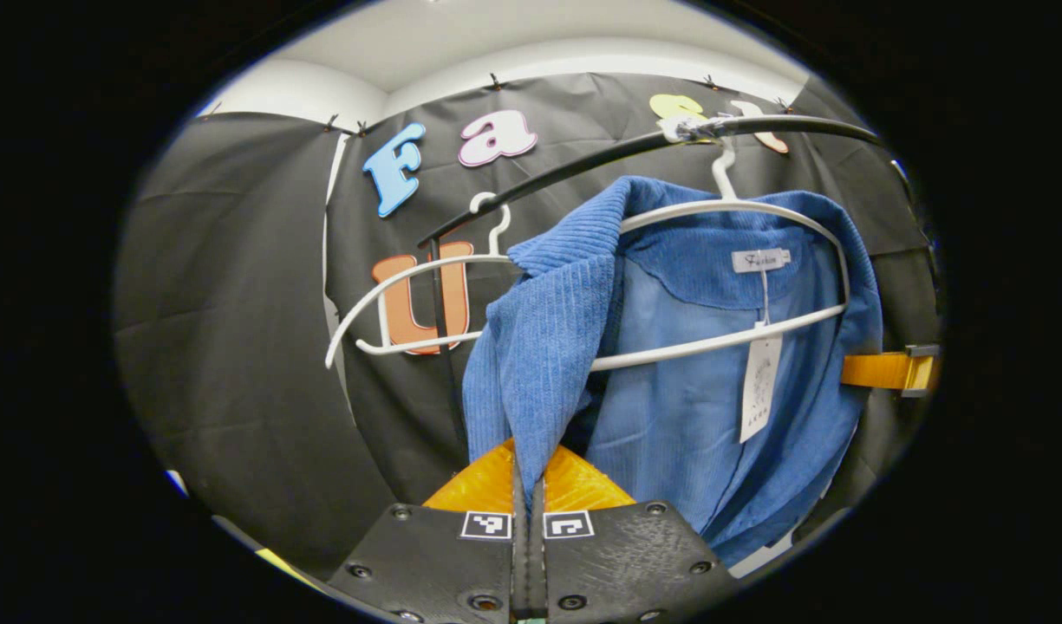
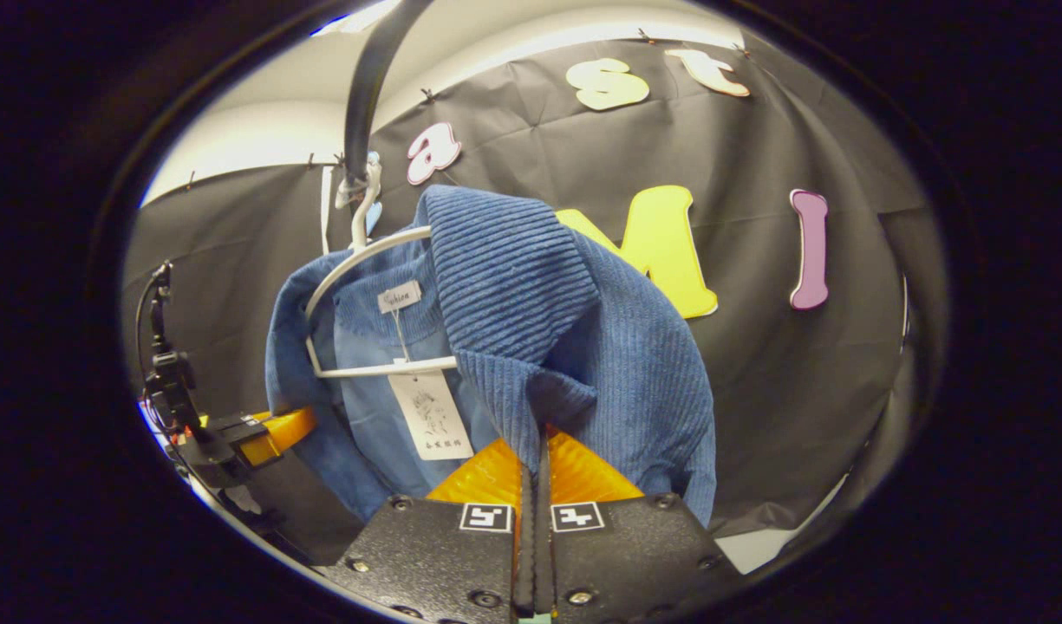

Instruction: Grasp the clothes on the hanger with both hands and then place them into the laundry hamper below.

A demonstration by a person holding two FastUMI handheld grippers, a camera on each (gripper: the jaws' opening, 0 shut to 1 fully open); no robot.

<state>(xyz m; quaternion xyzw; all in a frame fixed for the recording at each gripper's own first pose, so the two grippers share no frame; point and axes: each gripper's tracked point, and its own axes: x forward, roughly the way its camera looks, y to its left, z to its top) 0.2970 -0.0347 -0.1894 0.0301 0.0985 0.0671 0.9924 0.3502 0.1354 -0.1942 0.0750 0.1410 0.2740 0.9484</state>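
At the bottom of each view, we see our claws pinching the blue top: the left claw (image 1: 528,498) on one front edge, the right claw (image 2: 537,485) on the other. The top (image 1: 669,364) hangs on a white hanger (image 1: 756,334) just beyond. If we pull down hard, we think the hanger could come along or the cloth could slip out. Farther off, the left gripper view shows a second hanger (image 1: 409,303) on the rail (image 1: 583,169); the right gripper view does not.
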